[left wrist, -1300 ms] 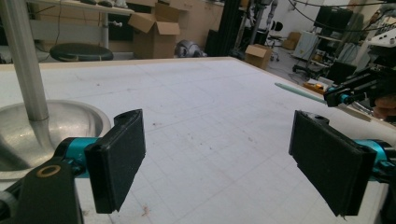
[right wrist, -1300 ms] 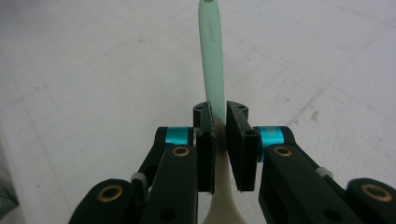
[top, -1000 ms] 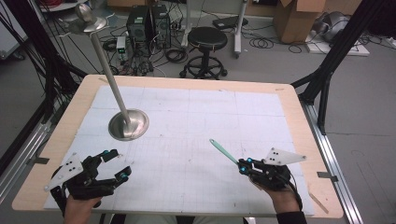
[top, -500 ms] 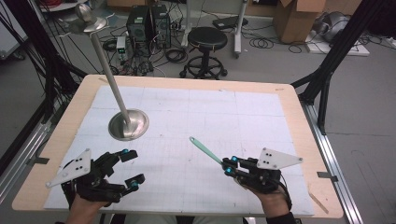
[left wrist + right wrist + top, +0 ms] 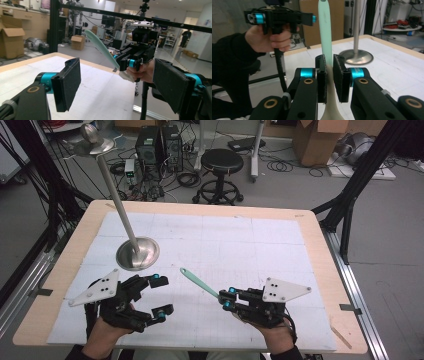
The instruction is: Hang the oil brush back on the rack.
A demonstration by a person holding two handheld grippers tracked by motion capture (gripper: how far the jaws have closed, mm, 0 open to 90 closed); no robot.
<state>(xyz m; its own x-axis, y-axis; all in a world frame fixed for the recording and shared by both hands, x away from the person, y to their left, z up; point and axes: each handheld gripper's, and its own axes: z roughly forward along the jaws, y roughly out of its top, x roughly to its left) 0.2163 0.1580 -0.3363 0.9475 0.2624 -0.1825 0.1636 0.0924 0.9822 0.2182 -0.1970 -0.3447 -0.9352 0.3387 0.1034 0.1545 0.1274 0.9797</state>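
A pale green long-handled utensil (image 5: 197,282) points up and to the left, with my right gripper (image 5: 225,299) shut on its lower part. In the right gripper view the pads of my right gripper (image 5: 329,77) press on the utensil (image 5: 325,37) from both sides. My left gripper (image 5: 162,296) hovers at the lower left, open. Its jaws have just been closing a little, and nothing is between them. The left gripper view looks between its wide-apart pads (image 5: 67,82) at the right gripper (image 5: 128,62) and the utensil (image 5: 100,47). A steel stand (image 5: 137,252) with a round base rises behind the left gripper.
The white mat (image 5: 250,245) covers a wood-rimmed table (image 5: 320,250). The stand's pole (image 5: 117,202) leans up to a dish at the top left. Beyond the table's far edge are a black stool (image 5: 220,165), computer towers (image 5: 155,145) and cardboard boxes (image 5: 315,140).
Both hands have risen and moved toward each other: the left gripper to the right, the right gripper with the utensil to the left. The left jaws stand slightly narrower.
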